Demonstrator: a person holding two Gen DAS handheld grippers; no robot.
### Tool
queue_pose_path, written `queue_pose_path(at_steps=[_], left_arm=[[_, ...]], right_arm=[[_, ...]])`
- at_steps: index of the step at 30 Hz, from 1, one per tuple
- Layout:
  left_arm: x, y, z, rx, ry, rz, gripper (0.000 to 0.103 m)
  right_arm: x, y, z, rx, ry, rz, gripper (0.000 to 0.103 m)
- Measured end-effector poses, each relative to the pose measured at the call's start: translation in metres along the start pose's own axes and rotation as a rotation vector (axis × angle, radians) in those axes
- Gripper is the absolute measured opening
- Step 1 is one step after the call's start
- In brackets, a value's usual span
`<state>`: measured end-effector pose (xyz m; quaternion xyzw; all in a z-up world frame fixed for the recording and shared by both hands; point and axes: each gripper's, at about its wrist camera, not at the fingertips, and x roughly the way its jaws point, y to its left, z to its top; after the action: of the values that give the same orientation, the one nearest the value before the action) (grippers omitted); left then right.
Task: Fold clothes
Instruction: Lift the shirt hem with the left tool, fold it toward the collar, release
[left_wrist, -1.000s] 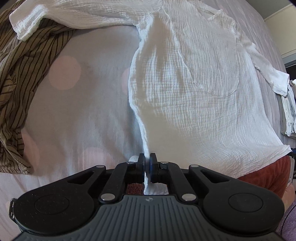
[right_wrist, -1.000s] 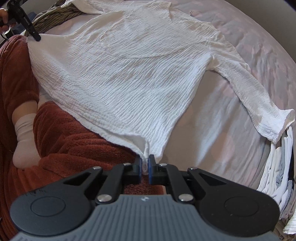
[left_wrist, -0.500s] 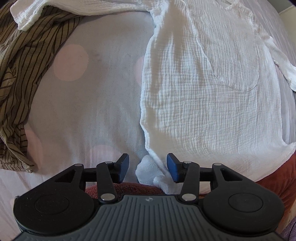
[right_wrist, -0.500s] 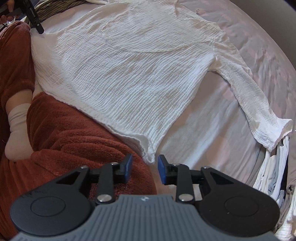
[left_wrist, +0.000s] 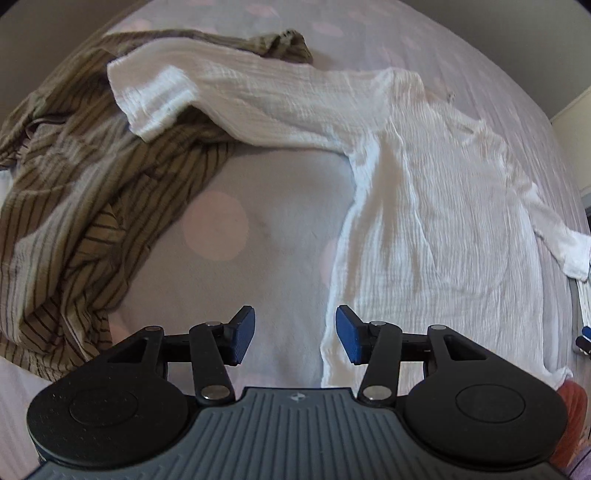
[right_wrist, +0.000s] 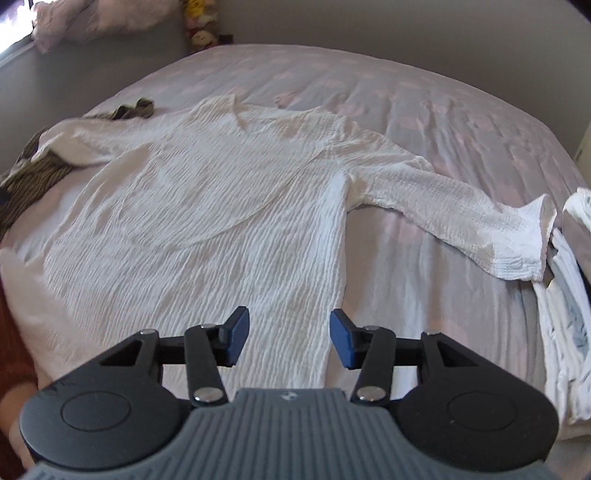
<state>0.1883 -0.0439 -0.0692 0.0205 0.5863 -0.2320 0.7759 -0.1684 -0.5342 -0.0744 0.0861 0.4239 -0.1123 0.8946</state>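
Observation:
A white crinkled long-sleeved shirt (right_wrist: 221, 221) lies spread flat on the bed, both sleeves stretched outward. In the left wrist view the shirt (left_wrist: 436, 229) fills the right half, and its left sleeve (left_wrist: 207, 96) rests on a striped garment. My left gripper (left_wrist: 295, 338) is open above the bedsheet just beside the shirt's left side edge, holding nothing. My right gripper (right_wrist: 290, 338) is open over the shirt's lower body near its right edge, also empty. The right sleeve (right_wrist: 472, 218) reaches toward the bed's right side.
A brown striped garment (left_wrist: 81, 206) is bunched on the left of the lilac spotted bedsheet (left_wrist: 236, 258). A stack of folded white clothes (right_wrist: 569, 295) sits at the bed's right edge. Rust-coloured fabric (left_wrist: 572, 413) shows at the near edge.
Both grippers were shut on the shirt's bottom hem corners, then opened and let go. Both have since lifted and tilted forward, so more of the bed and shirt shows.

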Motion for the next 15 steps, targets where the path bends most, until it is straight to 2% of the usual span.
queue_pose_path(at_steps=[6, 10, 15], left_arm=[[-0.011, 0.044, 0.032, -0.125, -0.180, 0.042, 0.046], [-0.009, 0.069, 0.055, -0.181, -0.272, 0.076, 0.046], [0.008, 0.095, 0.086, -0.250, -0.330, 0.114, 0.046]], right_arm=[[0.037, -0.006, 0.002, 0.341, -0.075, 0.066, 0.052], [0.052, -0.002, -0.001, 0.387, -0.143, 0.118, 0.061], [0.063, -0.005, -0.004, 0.413, -0.134, 0.074, 0.061]])
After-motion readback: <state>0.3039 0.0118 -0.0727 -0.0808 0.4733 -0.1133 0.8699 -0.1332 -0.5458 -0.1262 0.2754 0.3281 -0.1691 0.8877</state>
